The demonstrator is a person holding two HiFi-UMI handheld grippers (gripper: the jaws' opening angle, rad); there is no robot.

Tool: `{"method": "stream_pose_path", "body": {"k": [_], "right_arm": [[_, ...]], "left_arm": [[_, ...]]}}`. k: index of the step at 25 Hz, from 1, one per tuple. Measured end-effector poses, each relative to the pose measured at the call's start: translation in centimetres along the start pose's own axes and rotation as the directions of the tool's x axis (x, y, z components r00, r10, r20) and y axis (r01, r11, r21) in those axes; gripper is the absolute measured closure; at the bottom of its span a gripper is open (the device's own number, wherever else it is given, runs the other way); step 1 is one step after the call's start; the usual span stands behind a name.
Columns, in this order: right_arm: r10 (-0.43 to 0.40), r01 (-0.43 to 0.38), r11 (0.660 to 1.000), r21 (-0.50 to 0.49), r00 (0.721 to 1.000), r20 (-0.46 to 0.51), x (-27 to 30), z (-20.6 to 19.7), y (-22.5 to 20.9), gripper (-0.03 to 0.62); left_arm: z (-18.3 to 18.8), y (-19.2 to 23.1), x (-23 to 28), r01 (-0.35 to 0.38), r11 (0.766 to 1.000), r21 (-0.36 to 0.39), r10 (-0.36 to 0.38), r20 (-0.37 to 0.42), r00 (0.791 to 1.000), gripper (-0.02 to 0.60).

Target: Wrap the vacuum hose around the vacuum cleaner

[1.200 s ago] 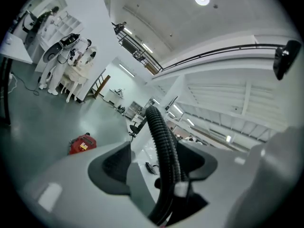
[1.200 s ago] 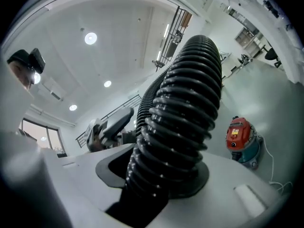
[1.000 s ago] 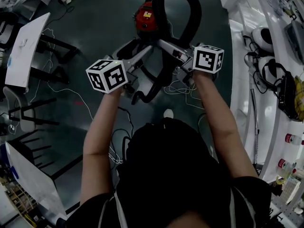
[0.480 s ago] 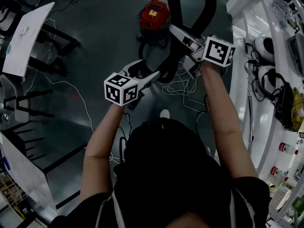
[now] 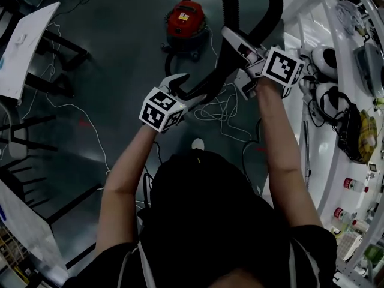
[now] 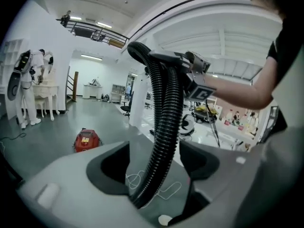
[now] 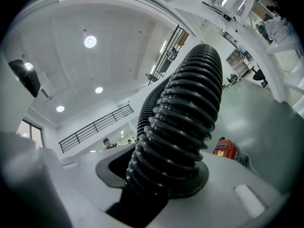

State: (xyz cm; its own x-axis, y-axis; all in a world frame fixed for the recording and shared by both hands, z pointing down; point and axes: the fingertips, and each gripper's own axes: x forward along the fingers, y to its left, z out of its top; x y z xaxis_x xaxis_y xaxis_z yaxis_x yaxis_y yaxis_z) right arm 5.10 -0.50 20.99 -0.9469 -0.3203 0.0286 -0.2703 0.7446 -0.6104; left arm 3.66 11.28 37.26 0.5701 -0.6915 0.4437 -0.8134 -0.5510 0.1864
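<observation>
Wrapping progress: barely begun, as I judge it; no turn of hose shows round the cleaner's body.
Left gripper: jaws apart, with the hose running up between them and a gap on each side. It is cradled, not pinched.
Vacuum cleaner: red, standing on the dark floor beyond both grippers and well apart from them.
Vacuum hose: black and ribbed, it climbs from the left gripper to the right one, then arches in a tall loop above. Where it joins the cleaner I cannot make out.
Right gripper: jaws closed on the hose, pads pressing its ribs.
Left to do: probably everything, that is carrying the hose over to the cleaner and laying each turn round it.
Count: one vacuum cleaner, one hose, two grippers, one tangle of white cable on the floor below the grippers.
</observation>
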Motion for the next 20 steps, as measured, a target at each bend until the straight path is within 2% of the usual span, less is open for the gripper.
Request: {"method": "stream_pose_path", "body": {"k": [4,8,11,15,20], "right_arm": [[-0.014,0.014,1.000,0.009,1.000,0.002,-1.5,-0.3,-0.3,0.408],[-0.028,0.027,0.999,-0.037,0.999,-0.022,-2.6,-0.7,0.1,0.408],[-0.045,0.043,0.998,-0.045,0.998,-0.036,-3.3,-1.4,0.1,0.408],[-0.075,0.073,0.996,-0.045,0.996,-0.041,-4.1,-2.4,-0.2,0.408],[-0.057,0.056,0.998,-0.040,0.998,-0.011,-4.7,-2.1,1.0,0.408]], "left_arm": [[-2.6,-2.2,1.4,0.081,0.996,0.042,-0.078,-0.063,0.995,0.250],[-6.2,-2.4,2.8,0.100,0.993,0.059,-0.090,-0.143,0.986,0.256],[-7.3,-3.1,3.7,0.140,0.988,0.061,-0.129,-0.160,0.979,0.259],[-8.1,-4.9,4.9,0.224,0.967,0.124,-0.198,-0.192,0.961,0.264],[-10.9,-6.6,5.5,0.315,0.938,0.145,-0.271,-0.261,0.926,0.250]]}}
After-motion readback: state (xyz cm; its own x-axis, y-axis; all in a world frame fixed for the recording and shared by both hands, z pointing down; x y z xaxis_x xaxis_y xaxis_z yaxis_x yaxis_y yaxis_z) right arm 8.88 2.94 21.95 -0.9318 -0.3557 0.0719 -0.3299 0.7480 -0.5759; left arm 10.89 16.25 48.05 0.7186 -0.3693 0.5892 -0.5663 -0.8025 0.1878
